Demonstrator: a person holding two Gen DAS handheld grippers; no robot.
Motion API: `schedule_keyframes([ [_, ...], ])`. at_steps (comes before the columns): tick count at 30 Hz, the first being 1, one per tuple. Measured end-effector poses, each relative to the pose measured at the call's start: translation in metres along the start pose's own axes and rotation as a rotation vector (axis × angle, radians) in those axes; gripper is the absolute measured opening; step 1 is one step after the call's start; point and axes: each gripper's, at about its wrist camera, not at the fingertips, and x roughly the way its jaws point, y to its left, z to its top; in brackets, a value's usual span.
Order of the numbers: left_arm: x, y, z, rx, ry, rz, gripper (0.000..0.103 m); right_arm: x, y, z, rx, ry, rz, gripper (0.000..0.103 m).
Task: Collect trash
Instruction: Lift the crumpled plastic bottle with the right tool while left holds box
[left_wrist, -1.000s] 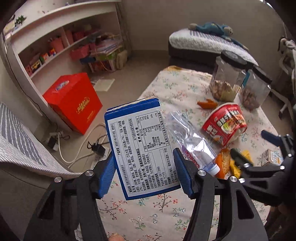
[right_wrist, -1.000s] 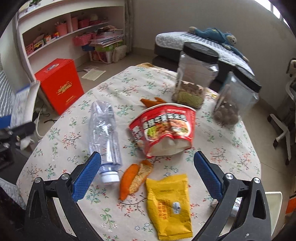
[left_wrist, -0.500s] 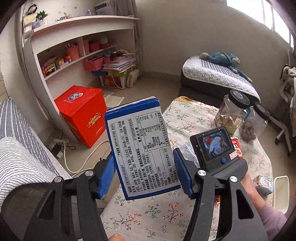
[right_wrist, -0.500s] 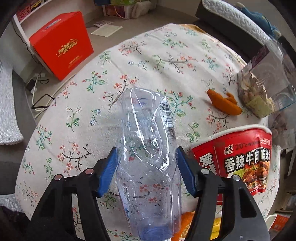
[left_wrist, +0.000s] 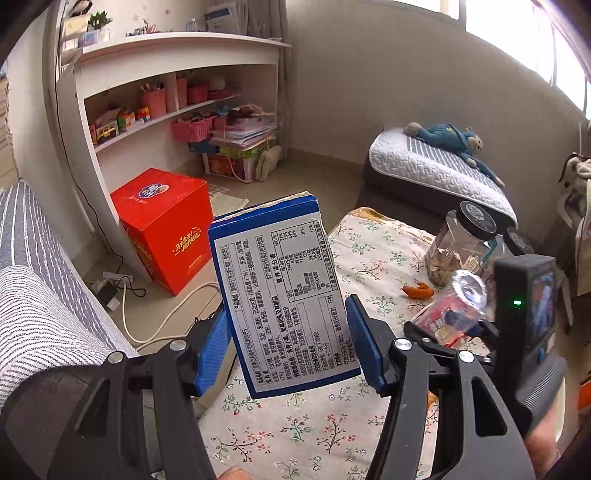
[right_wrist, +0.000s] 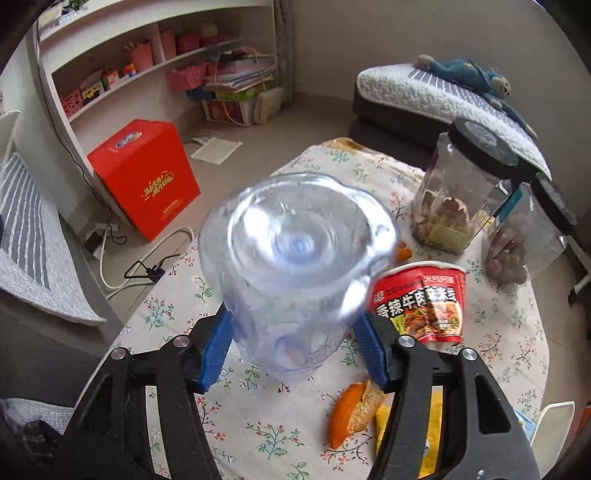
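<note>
The left gripper (left_wrist: 286, 345) clamps a blue-and-white snack box (left_wrist: 279, 295) upright between its blue pads, lifted off the floral table (left_wrist: 373, 243). The right gripper (right_wrist: 295, 345) grasps a clear, crumpled plastic bottle (right_wrist: 295, 266), its base pointing toward the camera. Just right of that gripper lies a red noodle cup (right_wrist: 424, 302); orange peel (right_wrist: 351, 413) sits below its right finger.
</note>
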Motion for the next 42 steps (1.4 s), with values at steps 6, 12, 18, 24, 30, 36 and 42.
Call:
schedule_keyframes([
  [6,-0.007,-0.020,-0.005,0.030,-0.060,-0.019,0.060,-0.060,-0.029,-0.018,0.069,-0.139,0.021,0.058],
  [12,-0.022,-0.048,-0.015,0.070,-0.143,-0.041,0.060,-0.088,-0.069,-0.051,0.184,-0.223,0.026,0.058],
  [18,-0.032,-0.085,-0.027,0.125,-0.196,-0.074,0.060,-0.101,-0.099,-0.072,0.243,-0.270,-0.024,0.058],
  [24,-0.035,-0.124,-0.039,0.181,-0.219,-0.095,0.060,-0.122,-0.117,-0.082,0.250,-0.320,-0.096,0.058],
  [30,-0.038,-0.157,-0.049,0.215,-0.227,-0.132,0.060,-0.142,-0.135,-0.097,0.252,-0.346,-0.152,0.057],
  [36,-0.044,-0.187,-0.059,0.243,-0.237,-0.175,0.060,-0.162,-0.158,-0.111,0.274,-0.364,-0.200,0.057],
  [42,-0.044,-0.216,-0.073,0.292,-0.235,-0.208,0.060,-0.180,-0.186,-0.126,0.322,-0.375,-0.253,0.057],
])
